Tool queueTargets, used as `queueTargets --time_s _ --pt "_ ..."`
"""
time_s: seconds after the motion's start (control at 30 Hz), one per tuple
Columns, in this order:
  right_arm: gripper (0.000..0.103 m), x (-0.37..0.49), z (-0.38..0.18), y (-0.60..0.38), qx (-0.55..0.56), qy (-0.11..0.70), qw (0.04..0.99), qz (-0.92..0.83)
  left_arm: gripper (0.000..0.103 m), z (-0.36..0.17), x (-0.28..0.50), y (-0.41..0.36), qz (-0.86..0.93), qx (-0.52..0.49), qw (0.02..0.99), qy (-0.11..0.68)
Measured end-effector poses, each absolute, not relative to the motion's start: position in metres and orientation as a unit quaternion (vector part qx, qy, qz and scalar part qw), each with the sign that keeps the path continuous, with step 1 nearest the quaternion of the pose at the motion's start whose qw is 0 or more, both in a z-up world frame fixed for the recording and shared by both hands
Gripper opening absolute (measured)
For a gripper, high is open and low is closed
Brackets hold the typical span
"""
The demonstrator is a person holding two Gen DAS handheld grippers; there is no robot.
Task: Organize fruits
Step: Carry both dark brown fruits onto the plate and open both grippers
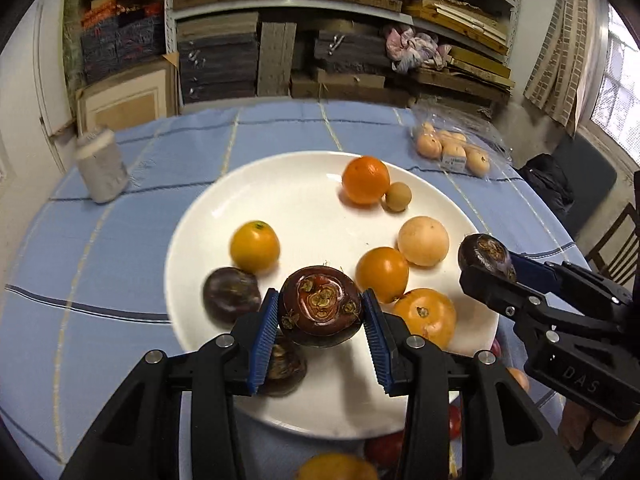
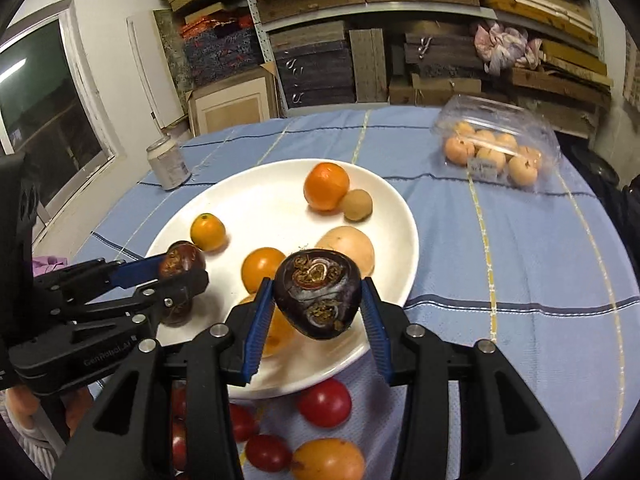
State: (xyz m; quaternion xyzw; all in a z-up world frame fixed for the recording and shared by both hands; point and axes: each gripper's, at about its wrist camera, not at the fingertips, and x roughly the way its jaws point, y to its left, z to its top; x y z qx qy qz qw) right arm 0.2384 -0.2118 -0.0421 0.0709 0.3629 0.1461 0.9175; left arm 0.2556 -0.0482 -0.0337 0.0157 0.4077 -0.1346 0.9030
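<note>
two dark maroon, knobbly round fruits with dried brown calyx scars are in the air, one in each set of tongs. the left tongs (image 1: 320,312) are clenched on one dark fruit (image 1: 320,306), their blue ribbed pads (image 1: 266,320) pressing its flanks, above the near part of the wide white ceramic plate (image 1: 304,184). the right tongs (image 2: 318,306) grip the other dark fruit (image 2: 318,300) the same way, over the plate's near right rim.

on the plate lie a deep orange round citrus (image 1: 365,179) touching a small tan ball-shaped fruit (image 1: 398,197), a yellow round fruit (image 1: 254,246), a pale peach round fruit (image 1: 423,241), more orange ones and a dark plum-like fruit (image 1: 231,294). red round fruits (image 2: 324,402) rest on the blue checked cloth surface (image 2: 520,264) just near of the plate.

the held fruits look firm-shelled and light, stiff enough for a side pinch across the widest part. their rounded, slightly glossy skin could roll between the pads, so a squeeze at the equator seems safest.
</note>
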Motion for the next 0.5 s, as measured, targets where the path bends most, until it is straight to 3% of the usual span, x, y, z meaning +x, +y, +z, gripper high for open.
queueTargets --time_s 0.03,0.07,0.1,0.17,0.27,0.4,0.5 --pt "0.047 0.239 -0.045 -0.213 0.075 0.363 0.917 0.148 0.043 -0.036 0.257 -0.048 -0.132 0.014 0.903 0.409" --pt "0.059 0.239 -0.047 -0.215 0.079 0.364 0.916 0.148 0.045 -0.038 0.257 -0.046 -0.129 0.011 0.904 0.408" --pt "0.064 0.238 -0.047 -0.218 0.085 0.360 0.918 0.142 0.054 -0.038 0.256 -0.044 -0.127 0.007 0.906 0.404" --pt "0.066 0.231 -0.043 -0.222 0.088 0.347 0.923 0.138 0.065 -0.033 0.252 -0.039 -0.122 0.001 0.912 0.392" --pt "0.071 0.216 -0.033 -0.223 0.083 0.328 0.931 0.134 0.069 -0.019 0.240 -0.028 -0.112 -0.010 0.922 0.371" --pt "0.077 0.187 -0.028 -0.232 0.096 0.307 0.938 0.130 0.089 -0.008 0.204 -0.003 -0.091 -0.039 0.934 0.345" --pt "0.077 0.160 -0.035 -0.247 0.121 0.301 0.938 0.126 0.091 -0.013 0.172 0.017 -0.065 -0.047 0.938 0.338"
